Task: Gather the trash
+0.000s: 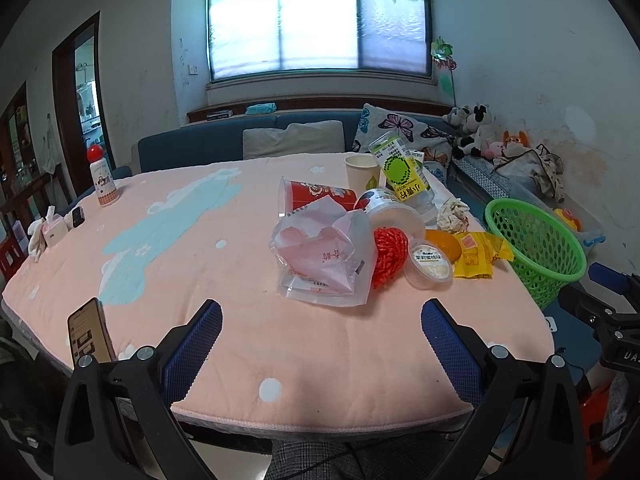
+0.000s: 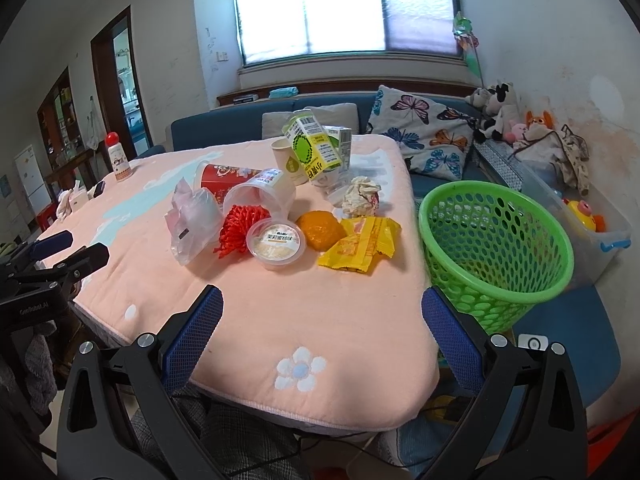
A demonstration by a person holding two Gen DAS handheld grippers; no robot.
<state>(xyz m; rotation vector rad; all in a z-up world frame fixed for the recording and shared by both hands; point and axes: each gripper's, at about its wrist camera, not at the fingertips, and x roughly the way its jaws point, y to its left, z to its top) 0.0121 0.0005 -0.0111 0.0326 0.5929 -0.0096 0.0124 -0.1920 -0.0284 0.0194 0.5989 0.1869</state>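
Note:
A heap of trash lies on the pink tablecloth [image 1: 208, 248]: a clear plastic bag [image 1: 324, 256], red net [image 1: 390, 252], lidded small tub [image 2: 276, 243], orange peel [image 2: 322, 229], yellow wrappers [image 2: 362, 244], crumpled paper [image 2: 362, 196], a tipped white cup [image 2: 260, 196], red paper cup [image 1: 316, 194], green drink cartons [image 2: 314, 148] and a paper cup [image 1: 360, 170]. An empty green basket [image 2: 496, 248] stands off the table's right edge. My left gripper [image 1: 320, 324] is open, near the front edge, short of the bag. My right gripper [image 2: 322, 312] is open too, short of the wrappers.
A phone [image 1: 90, 332] stands at the front left edge. A red-capped bottle [image 1: 102, 178], tissue box [image 1: 54, 228] and small dark gadget [image 1: 76, 216] sit at the far left. Behind the table are a blue sofa [image 2: 224, 128] with cushions, plush toys [image 2: 500, 116] and a clear bin [image 2: 588, 216].

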